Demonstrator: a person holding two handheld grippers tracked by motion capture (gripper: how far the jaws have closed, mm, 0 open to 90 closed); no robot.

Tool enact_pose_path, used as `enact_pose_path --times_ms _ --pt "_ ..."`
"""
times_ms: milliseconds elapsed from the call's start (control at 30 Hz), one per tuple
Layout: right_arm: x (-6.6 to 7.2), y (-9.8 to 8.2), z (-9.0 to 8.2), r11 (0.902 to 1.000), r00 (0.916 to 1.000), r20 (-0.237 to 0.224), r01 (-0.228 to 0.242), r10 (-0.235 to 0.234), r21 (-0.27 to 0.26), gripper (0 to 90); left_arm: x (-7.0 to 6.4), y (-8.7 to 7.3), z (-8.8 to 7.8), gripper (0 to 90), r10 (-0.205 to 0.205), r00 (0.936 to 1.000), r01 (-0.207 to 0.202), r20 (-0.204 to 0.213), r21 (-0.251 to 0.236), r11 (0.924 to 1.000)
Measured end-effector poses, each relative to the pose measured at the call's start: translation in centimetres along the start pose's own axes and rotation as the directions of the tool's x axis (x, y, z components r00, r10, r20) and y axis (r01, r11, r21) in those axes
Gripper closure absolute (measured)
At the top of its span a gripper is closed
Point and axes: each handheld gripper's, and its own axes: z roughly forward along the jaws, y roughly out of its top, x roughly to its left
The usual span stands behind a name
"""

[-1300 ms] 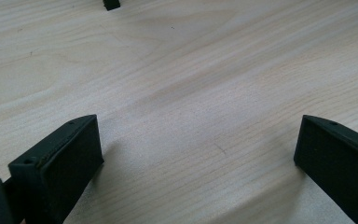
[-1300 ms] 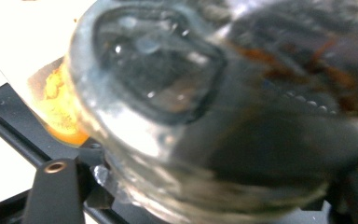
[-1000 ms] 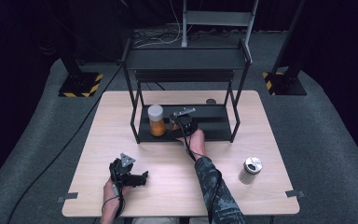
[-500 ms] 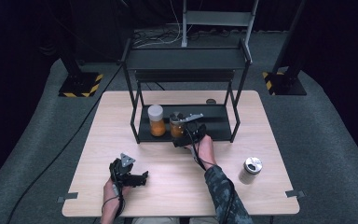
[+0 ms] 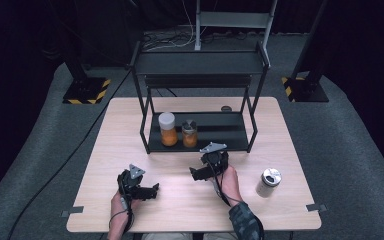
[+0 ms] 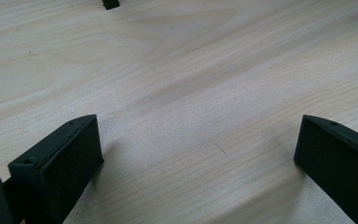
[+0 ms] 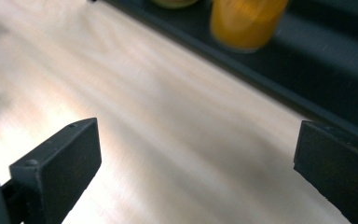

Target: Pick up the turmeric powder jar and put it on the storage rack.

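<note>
Right claw (image 5: pixel 196 175) is over the bare tabletop (image 5: pixel 290 150), just in front of the rack (image 5: pixel 200 65), and its jaws have just been opening: they stand wide now, nothing between them. In the right gripper view the two black jaws frame plain wood, with the rack's dark lower shelf (image 7: pixel 307 79) running across the top and an orange-filled jar (image 7: pixel 246 21) standing on it, well beyond the jaw tips.

From the high view, that small jar (image 5: pixel 189 133) with the dark lid sits on the lower shelf, upright, just beside a taller jar (image 5: pixel 167 128) with a white lid, also orange inside. The two stand close, side by side, toward the left end of the shelf. Right claw is near the small jar but clear of it.

Left claw (image 5: pixel 152 191) rests low at the near left of the tabletop, released too; in the left gripper view its jaws gape over empty wood grain.

Off to the right, a pale jar (image 5: pixel 268 182) with a shiny lid stands alone on the tabletop, near the right hand (image 5: pixel 227 179).
</note>
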Motion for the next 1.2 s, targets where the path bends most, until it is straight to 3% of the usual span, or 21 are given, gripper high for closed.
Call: enact_pose_path --times_ms 200,400,600,800,1200 --pt "1.0 -2.5 -0.4 0.9999 0.9997 -0.026 -0.004 0.004 0.011 0.0 0.0 0.0 0.0 0.5 0.000 1.0000 0.000 0.000 0.000 1.0000" --pt "1.6 -4.8 -0.6 0.9995 0.9997 -0.024 -0.004 0.004 0.030 0.0 0.0 0.0 0.0 0.5 0.000 1.0000 0.000 0.000 0.000 1.0000" --pt "2.2 -6.2 -1.3 0.9996 0.9996 -0.013 0.025 -0.025 0.016 0.0 -0.1 -0.1 0.0 0.5 -0.001 1.0000 0.001 -0.003 -0.004 1.0000" --pt "2.3 -6.3 -1.4 0.9987 0.9988 -0.015 0.048 -0.048 0.020 0.0 -0.1 -0.1 0.0 0.5 0.000 1.0000 0.000 -0.003 -0.004 1.0000" --pt "2.4 -6.3 -1.4 0.9988 0.9989 -0.008 0.046 -0.045 0.019 0.0 0.0 0.0 0.0 0.5 0.000 1.0000 0.000 0.000 -0.001 1.0000"
